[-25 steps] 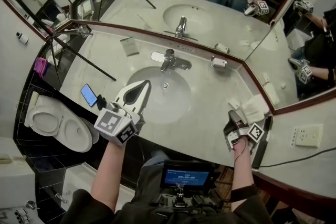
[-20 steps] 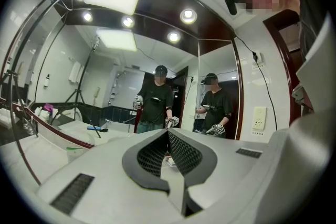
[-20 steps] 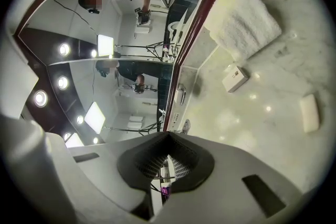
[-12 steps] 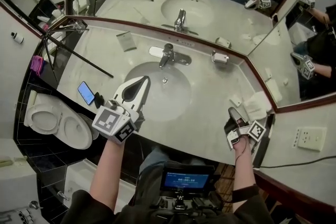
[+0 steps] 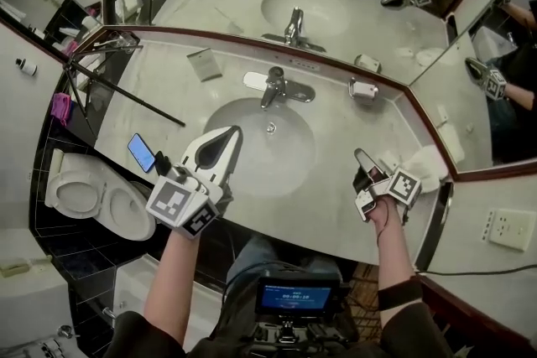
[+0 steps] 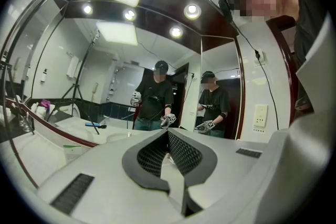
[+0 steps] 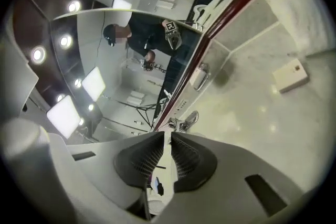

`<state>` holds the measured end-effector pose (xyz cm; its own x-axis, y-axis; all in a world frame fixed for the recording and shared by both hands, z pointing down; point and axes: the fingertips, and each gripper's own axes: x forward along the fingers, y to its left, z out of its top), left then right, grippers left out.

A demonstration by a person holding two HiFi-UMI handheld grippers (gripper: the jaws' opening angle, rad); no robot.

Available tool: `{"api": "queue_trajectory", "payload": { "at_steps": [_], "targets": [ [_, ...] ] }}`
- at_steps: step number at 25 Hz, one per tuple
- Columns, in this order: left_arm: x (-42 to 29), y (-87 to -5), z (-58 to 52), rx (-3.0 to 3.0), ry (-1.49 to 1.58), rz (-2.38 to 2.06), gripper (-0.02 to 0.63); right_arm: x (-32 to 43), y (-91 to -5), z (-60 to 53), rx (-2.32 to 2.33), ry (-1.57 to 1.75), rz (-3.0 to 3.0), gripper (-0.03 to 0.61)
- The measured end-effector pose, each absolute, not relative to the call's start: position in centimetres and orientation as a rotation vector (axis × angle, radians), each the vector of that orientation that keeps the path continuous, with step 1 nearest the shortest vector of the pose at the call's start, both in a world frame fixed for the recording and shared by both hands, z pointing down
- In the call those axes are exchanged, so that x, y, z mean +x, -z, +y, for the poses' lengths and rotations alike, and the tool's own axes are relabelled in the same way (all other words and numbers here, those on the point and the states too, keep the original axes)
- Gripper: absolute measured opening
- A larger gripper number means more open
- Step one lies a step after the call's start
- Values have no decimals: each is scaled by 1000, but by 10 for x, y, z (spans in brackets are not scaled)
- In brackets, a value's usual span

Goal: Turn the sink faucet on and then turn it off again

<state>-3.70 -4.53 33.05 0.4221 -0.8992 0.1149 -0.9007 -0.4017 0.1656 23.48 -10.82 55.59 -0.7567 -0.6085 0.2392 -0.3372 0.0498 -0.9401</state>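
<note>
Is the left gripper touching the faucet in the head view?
No, the left gripper is over the near side of the sink, well apart from the faucet.

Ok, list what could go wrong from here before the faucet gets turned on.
1. The left hand-held gripper is shut and empty at the basin; pushing the faucet lever with closed tips may slip off the chrome.
2. The phone lies at the counter's edge beside the toilet; a left-arm swing could knock it off.
3. The right hand-held gripper, whose jaws have just been opening, nothing between them, sits beside the white cloth and might snag it.
</note>
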Motion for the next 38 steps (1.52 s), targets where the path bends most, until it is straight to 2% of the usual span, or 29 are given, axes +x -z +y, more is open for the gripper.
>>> {"api": "queue_trajectory", "payload": {
  "at_steps": [2, 5, 9, 17, 25, 34, 35, 37, 38],
  "targets": [
    [-39, -334, -47, 2470, -19, -1585, 0, 219, -552, -122, -964, 1739, 2200, 93],
    [-43, -338, -48, 2462, -23, -1580, 0, 197, -549, -142, -979, 1710, 2310, 102],
    [-53, -345, -50, 2456, -25, -1584, 0, 158, -552, -166, -928, 1709, 2406, 156],
    [-65, -363, -60, 2454, -50, -1574, 0, 64, -574, -203, -743, 1866, 2319, 215],
    [-77, -390, -67, 2419, -102, -1558, 0, -16, -591, -253, -634, 2012, 2118, 216],
    [-105, -412, -68, 2384, -137, -1579, 0, -45, -611, -274, -646, 2090, 2056, 213],
    [-106, -413, -68, 2380, -134, -1578, 0, -47, -613, -275, -643, 2099, 2045, 207],
    [-102, -412, -70, 2367, -118, -1560, 0, -50, -617, -276, -639, 2118, 2025, 155],
    [-98, -409, -71, 2360, -107, -1546, 0, -50, -619, -277, -636, 2124, 2016, 166]
  ]
}}
